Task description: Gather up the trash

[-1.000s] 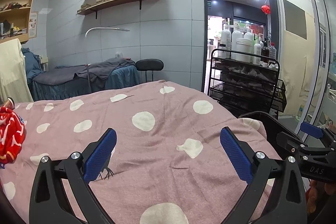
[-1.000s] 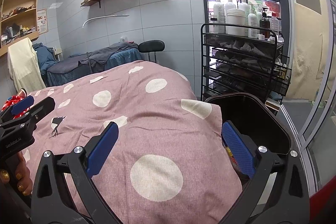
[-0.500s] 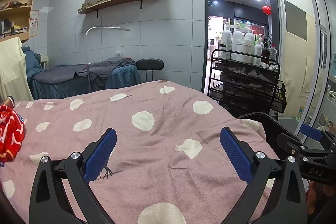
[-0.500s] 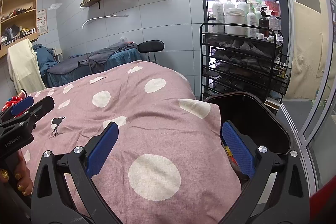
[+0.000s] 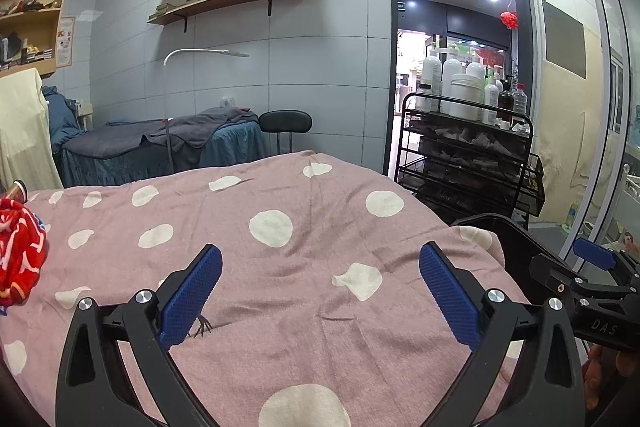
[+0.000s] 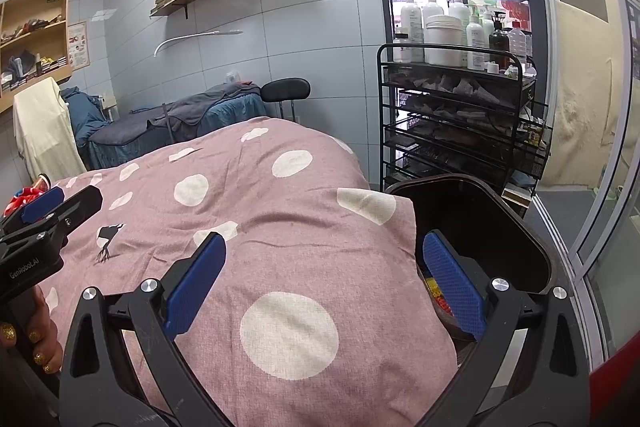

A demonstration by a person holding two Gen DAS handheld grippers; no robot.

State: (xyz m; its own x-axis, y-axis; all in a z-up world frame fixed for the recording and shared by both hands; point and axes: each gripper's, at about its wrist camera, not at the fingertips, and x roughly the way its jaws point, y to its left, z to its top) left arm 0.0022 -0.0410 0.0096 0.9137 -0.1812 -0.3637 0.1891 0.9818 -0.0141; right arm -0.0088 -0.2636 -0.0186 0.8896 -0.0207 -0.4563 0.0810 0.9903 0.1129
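Note:
A crumpled red wrapper (image 5: 18, 259) lies at the far left of the pink dotted bed cover (image 5: 280, 259); it also shows at the left edge of the right wrist view (image 6: 24, 195). A dark bin (image 6: 484, 227) stands at the bed's right end with colourful trash (image 6: 438, 297) inside. My left gripper (image 5: 320, 291) is open and empty over the cover. My right gripper (image 6: 324, 279) is open and empty, its right finger over the bin's mouth. Each gripper shows in the other's view.
A black wire cart (image 5: 468, 155) with white bottles stands right of the bed, by a doorway. A second bed with blue-grey covers (image 5: 160, 143) and a black stool (image 5: 285, 121) stand behind. A glass partition (image 6: 592, 131) runs along the right.
Both grippers have barely shifted; the view drifted slightly. Both stay open and empty.

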